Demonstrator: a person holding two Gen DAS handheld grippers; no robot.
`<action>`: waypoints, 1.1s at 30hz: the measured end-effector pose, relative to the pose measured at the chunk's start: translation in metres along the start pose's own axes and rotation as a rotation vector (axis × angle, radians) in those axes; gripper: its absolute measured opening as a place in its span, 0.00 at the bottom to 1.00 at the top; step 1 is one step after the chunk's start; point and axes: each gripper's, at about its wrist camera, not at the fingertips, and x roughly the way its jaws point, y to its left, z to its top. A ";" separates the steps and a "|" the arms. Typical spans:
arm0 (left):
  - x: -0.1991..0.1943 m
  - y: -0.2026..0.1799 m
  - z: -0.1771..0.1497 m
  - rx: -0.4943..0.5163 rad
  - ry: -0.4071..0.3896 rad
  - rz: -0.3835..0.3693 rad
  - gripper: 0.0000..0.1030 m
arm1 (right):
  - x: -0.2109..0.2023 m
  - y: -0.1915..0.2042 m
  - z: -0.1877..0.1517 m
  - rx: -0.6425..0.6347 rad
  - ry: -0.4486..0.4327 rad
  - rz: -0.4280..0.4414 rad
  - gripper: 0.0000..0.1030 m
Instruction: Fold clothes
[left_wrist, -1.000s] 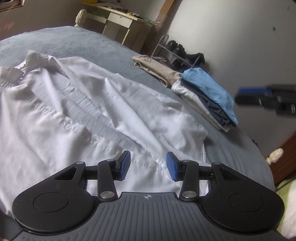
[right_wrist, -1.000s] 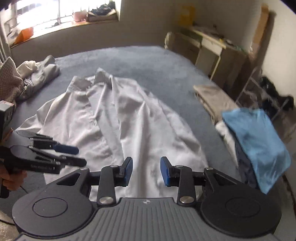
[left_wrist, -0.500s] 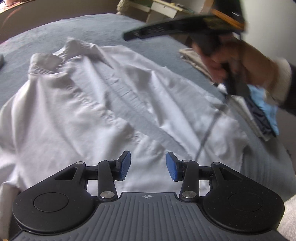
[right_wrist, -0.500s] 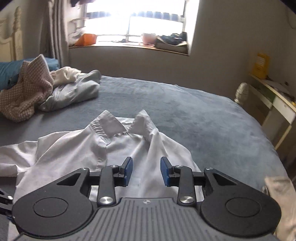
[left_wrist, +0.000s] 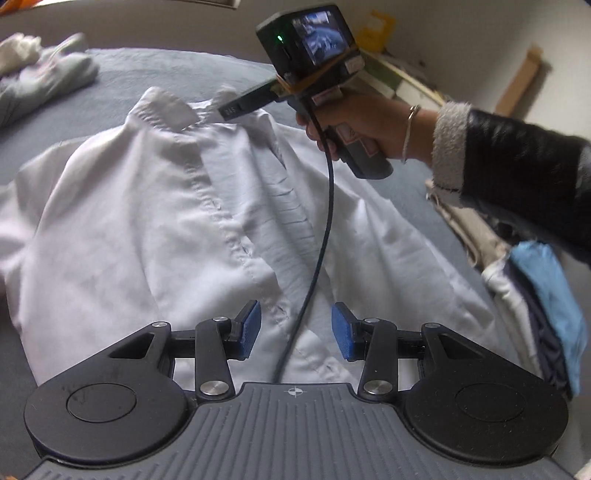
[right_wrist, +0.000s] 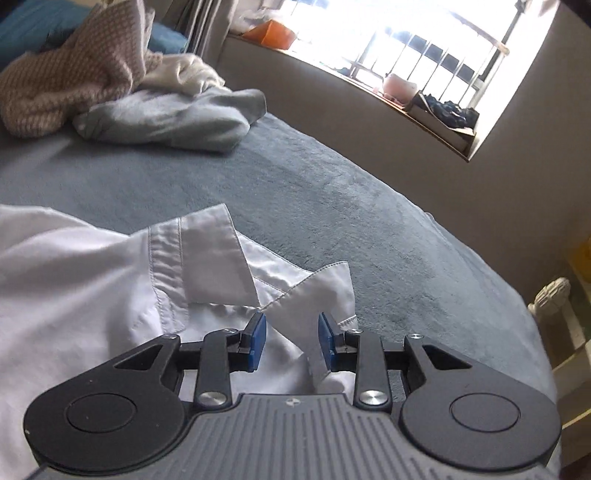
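Left gripper (left_wrist: 295, 330) nearest in its own view, blue pads spread, nothing between them but a thin black cable (left_wrist: 321, 236) trailing down across the cloth. Beneath and beyond it, white shirt (left_wrist: 155, 229) spread flat on the grey-blue bed (left_wrist: 155, 74), front up, collar toward the far side near the window wall. Toward the bed's right edge, a stack of folded clothes (left_wrist: 543, 295), light blue piece on top. Farther up, over the collar (right_wrist: 218, 258), right gripper (right_wrist: 291, 341) held in the person's hand (left_wrist: 354, 118), dark sleeve with pale fleecy cuff behind. Blue pads parted, one collar point standing up between them; no squeeze on the cloth visible. Beyond, at the bed's far left corner, a heap of unfolded clothes (right_wrist: 122, 99). Window (right_wrist: 424, 48) behind.
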 end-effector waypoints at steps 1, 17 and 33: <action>-0.001 0.001 -0.003 -0.013 -0.005 -0.008 0.41 | 0.006 0.000 -0.002 -0.015 0.009 -0.007 0.32; 0.007 -0.006 -0.013 -0.068 0.013 -0.060 0.41 | 0.061 -0.047 -0.019 0.124 0.075 0.011 0.49; 0.021 -0.041 -0.029 0.056 0.055 -0.036 0.41 | 0.025 -0.002 -0.020 -0.150 -0.088 0.021 0.46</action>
